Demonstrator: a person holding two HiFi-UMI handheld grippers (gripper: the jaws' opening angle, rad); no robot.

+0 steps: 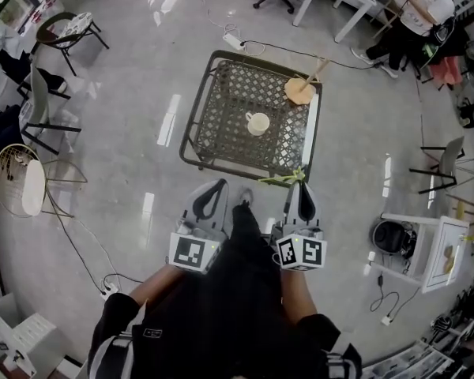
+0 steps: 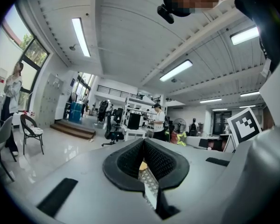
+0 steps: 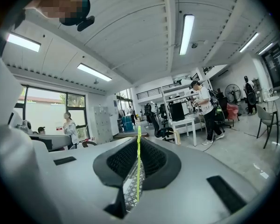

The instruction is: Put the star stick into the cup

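Head view: right tongs (image 1: 301,186) clench the star stick (image 1: 283,179) at the near edge of the tabletop (image 1: 221,125), left tongs (image 1: 218,186) closed and empty; cup (image 1: 257,123) sits mid-tabletop, wooden-handled object (image 1: 301,90) at the far-right corner.

Table (image 1: 221,121): from here I see a dark metal one, squarish, with an open lattice top and a raised rim; it stands on the floor.
Floor (image 1: 142,93): pale and glossy, with streaks of light reflected on it around the table.
Cup (image 1: 257,123): white, upright, near the middle of the top, handle to the left in my head view.
Tan disc (image 1: 301,90): lies flat at the far right corner; a wooden stick runs from it out over the rim.
Cup to disc: apart, the disc beyond the cup and to its right.
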